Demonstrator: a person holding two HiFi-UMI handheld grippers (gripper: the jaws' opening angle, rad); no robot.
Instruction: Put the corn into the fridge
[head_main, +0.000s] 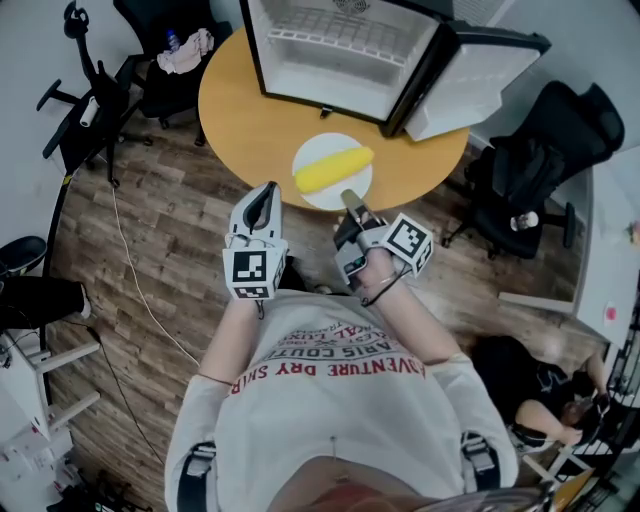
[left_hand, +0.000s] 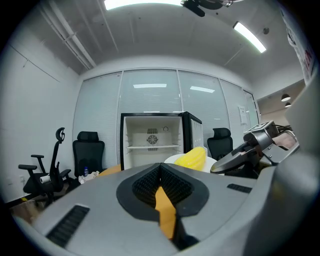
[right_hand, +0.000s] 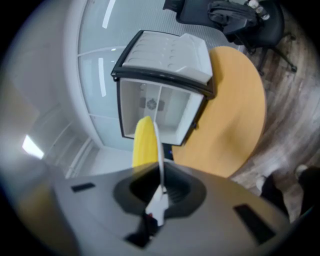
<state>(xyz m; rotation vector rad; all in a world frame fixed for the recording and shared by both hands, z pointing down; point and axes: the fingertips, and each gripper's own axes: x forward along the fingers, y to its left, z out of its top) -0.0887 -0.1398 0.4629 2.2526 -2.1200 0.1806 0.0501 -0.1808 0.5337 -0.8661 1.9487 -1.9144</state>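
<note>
one rim pinch by the right claw (head_main: 349, 198) holds the plate (head_main: 320, 201); a tilt could roll the corn (head_main: 333, 170) off. left claw (head_main: 267, 189) clenched, empty.

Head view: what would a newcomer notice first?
The bright yellow corn lies on a white plate at the near edge of the round table, with the right gripper clamping the plate's rim in its jaws. Behind it, a small fridge stands on the table, door swung wide.
</note>
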